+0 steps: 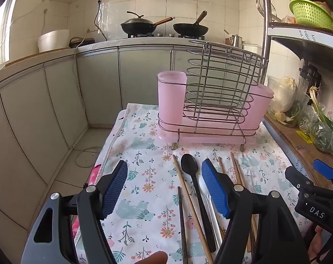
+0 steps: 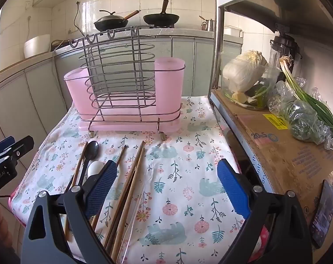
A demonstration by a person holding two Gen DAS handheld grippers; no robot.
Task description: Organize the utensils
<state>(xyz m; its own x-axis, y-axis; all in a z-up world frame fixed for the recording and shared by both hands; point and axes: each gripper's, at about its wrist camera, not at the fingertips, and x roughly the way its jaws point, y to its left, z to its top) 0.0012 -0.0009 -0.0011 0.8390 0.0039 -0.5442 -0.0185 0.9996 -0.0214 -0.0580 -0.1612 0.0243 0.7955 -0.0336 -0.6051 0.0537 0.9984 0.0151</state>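
A wire utensil rack [image 1: 221,92] with a tall pink cup [image 1: 171,96] and a wider pink bin [image 1: 257,107] stands at the far end of a floral cloth [image 1: 144,154]; it also shows in the right wrist view [image 2: 122,83]. Before it lie a black spoon [image 1: 194,182], a white spoon [image 2: 95,168] and several wooden chopsticks [image 2: 131,182]. My left gripper [image 1: 166,189] is open and empty, low over the utensils. My right gripper [image 2: 168,189] is open and empty, just right of the chopsticks.
A metal shelf post [image 2: 217,44] and a cardboard-covered shelf [image 2: 287,154] with bagged cabbage [image 2: 243,70], greens and a phone [image 2: 324,213] border the cloth on the right. Kitchen cabinets and a stove with two woks [image 1: 144,25] stand behind. The floor drops off left of the cloth.
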